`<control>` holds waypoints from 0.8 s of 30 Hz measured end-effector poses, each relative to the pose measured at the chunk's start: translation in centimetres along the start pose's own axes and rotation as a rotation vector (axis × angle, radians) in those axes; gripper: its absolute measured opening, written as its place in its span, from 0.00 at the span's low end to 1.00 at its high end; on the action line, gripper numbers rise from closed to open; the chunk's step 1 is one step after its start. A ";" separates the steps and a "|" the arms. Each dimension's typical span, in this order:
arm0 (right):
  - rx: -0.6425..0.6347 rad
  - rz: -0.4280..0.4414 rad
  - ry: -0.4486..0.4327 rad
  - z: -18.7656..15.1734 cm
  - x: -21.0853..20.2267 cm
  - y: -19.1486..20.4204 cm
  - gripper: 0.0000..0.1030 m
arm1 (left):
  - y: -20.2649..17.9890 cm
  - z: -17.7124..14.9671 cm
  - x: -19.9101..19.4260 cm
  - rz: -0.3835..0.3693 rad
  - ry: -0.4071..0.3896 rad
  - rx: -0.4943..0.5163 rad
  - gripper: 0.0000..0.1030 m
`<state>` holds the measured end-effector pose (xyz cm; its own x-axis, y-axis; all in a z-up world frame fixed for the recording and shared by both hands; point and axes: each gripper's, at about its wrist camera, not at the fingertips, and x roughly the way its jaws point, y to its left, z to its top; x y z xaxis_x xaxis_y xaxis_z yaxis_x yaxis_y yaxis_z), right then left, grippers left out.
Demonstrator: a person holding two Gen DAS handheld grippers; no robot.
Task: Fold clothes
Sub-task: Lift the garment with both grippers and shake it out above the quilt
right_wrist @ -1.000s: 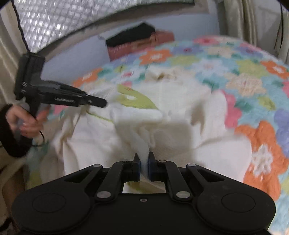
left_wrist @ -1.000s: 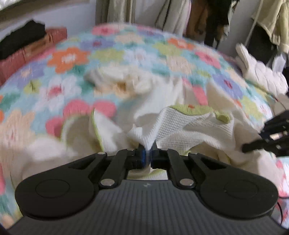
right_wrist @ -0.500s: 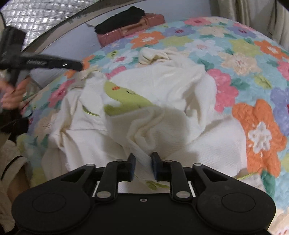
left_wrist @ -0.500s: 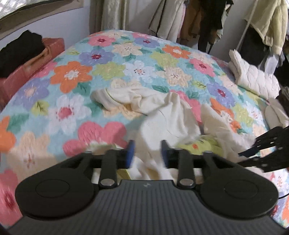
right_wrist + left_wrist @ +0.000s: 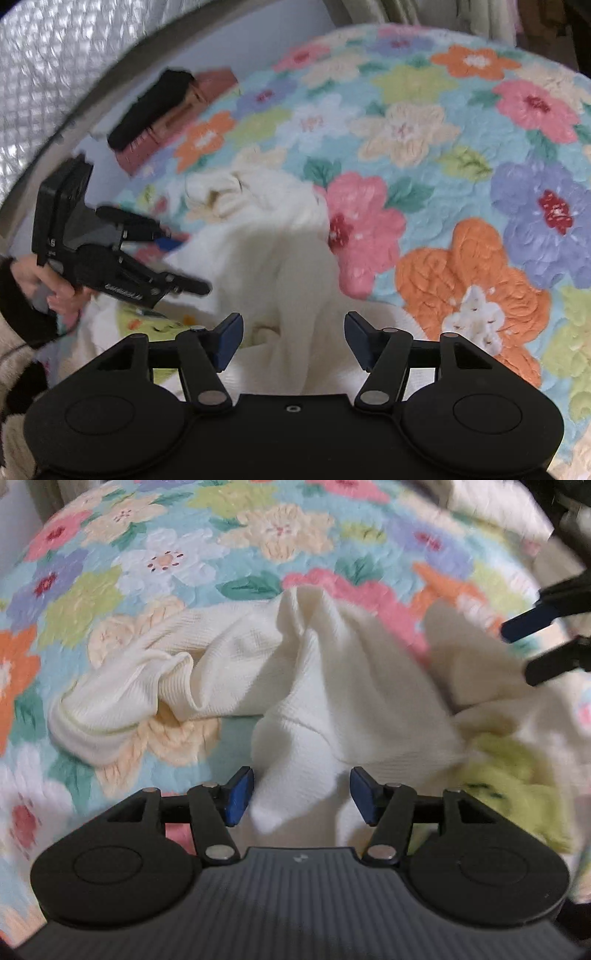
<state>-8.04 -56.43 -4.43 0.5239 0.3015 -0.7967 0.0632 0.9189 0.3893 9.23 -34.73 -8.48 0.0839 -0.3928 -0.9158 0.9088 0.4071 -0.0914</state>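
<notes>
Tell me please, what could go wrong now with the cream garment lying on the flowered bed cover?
1. Both jaws are opening with cloth between them, so the left gripper and right gripper may drop the cream garment in a crumpled heap rather than flat.
2. The sleeve lies bunched on the flowered cover; a fold made now would probably trap wrinkles.
3. The two grippers work close together and might bump.
</notes>
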 end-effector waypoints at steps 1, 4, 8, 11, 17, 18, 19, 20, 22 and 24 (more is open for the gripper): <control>-0.009 -0.004 0.023 0.0 0.8 0.0 0.65 | -0.1 0.2 0.5 -0.001 0.001 0.004 0.53; -0.041 -0.060 0.078 0.3 3.1 -0.1 0.64 | -0.5 0.3 1.3 -0.007 -0.021 0.005 0.10; -0.115 -0.102 0.067 1.5 4.0 -1.2 0.05 | 0.6 1.5 -1.1 0.119 -0.116 -0.052 0.03; -0.143 -0.161 -0.040 3.8 1.2 -2.4 0.05 | 3.2 3.2 -5.0 0.250 -0.252 -0.128 0.03; -0.102 -0.260 -0.213 8.3 -4.3 -5.9 0.04 | 9.5 5.2 -11.4 0.394 -0.454 -0.304 0.03; -0.091 -0.268 -0.251 8.8 -5.3 -6.4 0.04 | 10.2 5.2 -12.4 0.421 -0.496 -0.326 0.03; -0.076 -0.274 -0.297 9.1 -6.4 -6.9 0.04 | 10.5 5.0 -13.2 0.433 -0.544 -0.344 0.03; -0.064 -0.281 -0.344 9.3 -7.3 -7.2 0.04 | 10.7 4.6 -14.1 0.444 -0.606 -0.365 0.03; -0.048 -0.297 -0.440 9.5 -8.8 -7.7 0.04 | 10.9 4.5 -14.7 0.455 -0.682 -0.382 0.03; -0.037 -0.328 -0.525 10.0 -9.7 -8.1 0.04 | 10.8 5.0 -14.2 0.469 -0.718 -0.376 0.04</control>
<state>-5.09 -69.29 4.76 0.8308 -0.1548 -0.5347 0.2671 0.9536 0.1388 19.96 -28.89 5.47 0.7548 -0.4850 -0.4417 0.5369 0.8436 -0.0087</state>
